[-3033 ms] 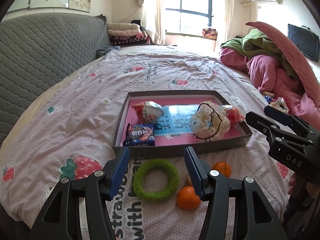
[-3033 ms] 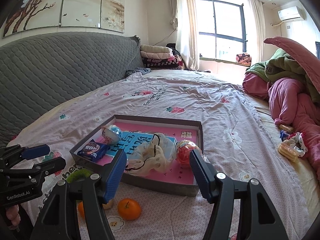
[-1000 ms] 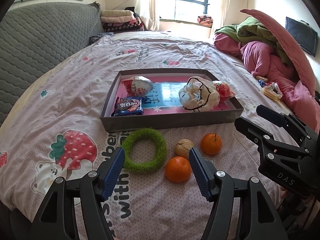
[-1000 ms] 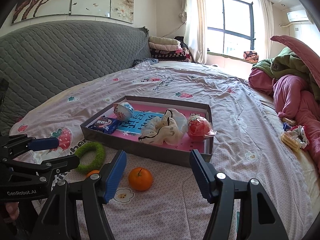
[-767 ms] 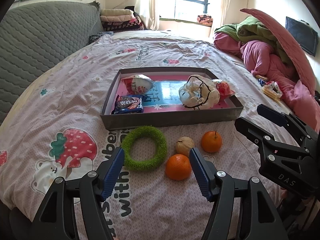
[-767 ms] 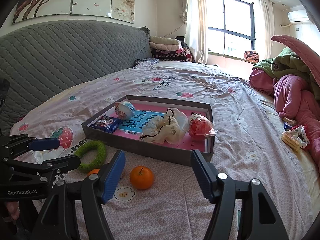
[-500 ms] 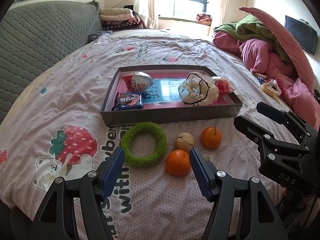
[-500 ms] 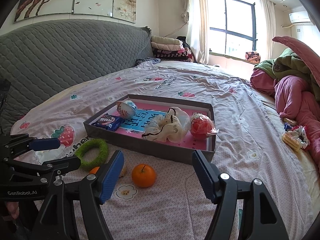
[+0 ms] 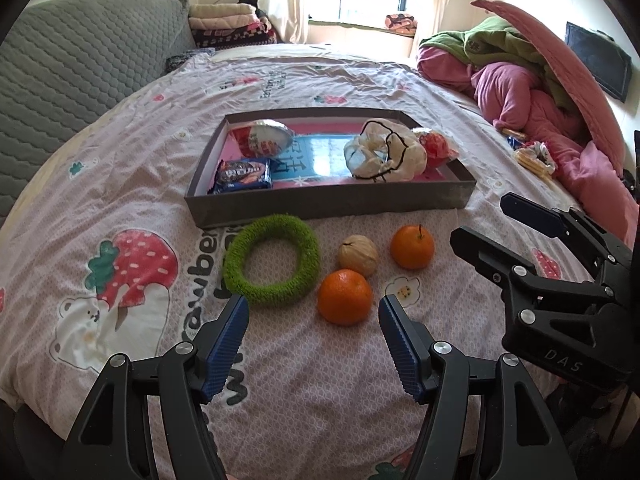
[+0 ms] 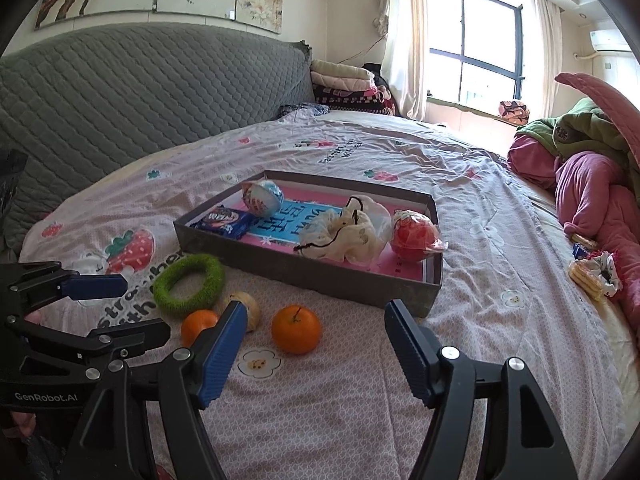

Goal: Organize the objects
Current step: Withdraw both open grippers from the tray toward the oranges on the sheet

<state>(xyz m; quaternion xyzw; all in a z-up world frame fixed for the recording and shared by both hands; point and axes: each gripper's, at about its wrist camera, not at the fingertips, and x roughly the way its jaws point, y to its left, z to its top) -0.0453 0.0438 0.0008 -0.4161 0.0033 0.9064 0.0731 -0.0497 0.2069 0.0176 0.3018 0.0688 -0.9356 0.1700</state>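
Note:
A grey tray (image 9: 328,204) (image 10: 304,272) on the bedspread holds a biscuit pack (image 9: 242,174), a foil snack ball (image 9: 266,140), a cream pouch (image 9: 380,156) and a red wrapped ball (image 10: 414,236). In front of it lie a green ring (image 9: 308,248) (image 10: 212,276), a beige nut (image 9: 358,256) and two oranges (image 9: 344,298) (image 9: 412,247). My left gripper (image 9: 311,320) is open just short of the nearer orange. My right gripper (image 10: 315,320) is open with the other orange (image 10: 296,330) just ahead of its fingers, not touched.
A heap of pink and green bedding (image 9: 532,92) lies to the right, with snack packets (image 10: 592,272) beside it. A grey padded headboard (image 10: 120,92) runs along the left. Folded blankets (image 9: 228,24) are stacked at the far end. The bed's near edge is under the left gripper.
Over three seconds both grippers have drawn back from the tray, bringing the ring, nut and oranges into full view. The right jaws have widened slightly. No object has moved.

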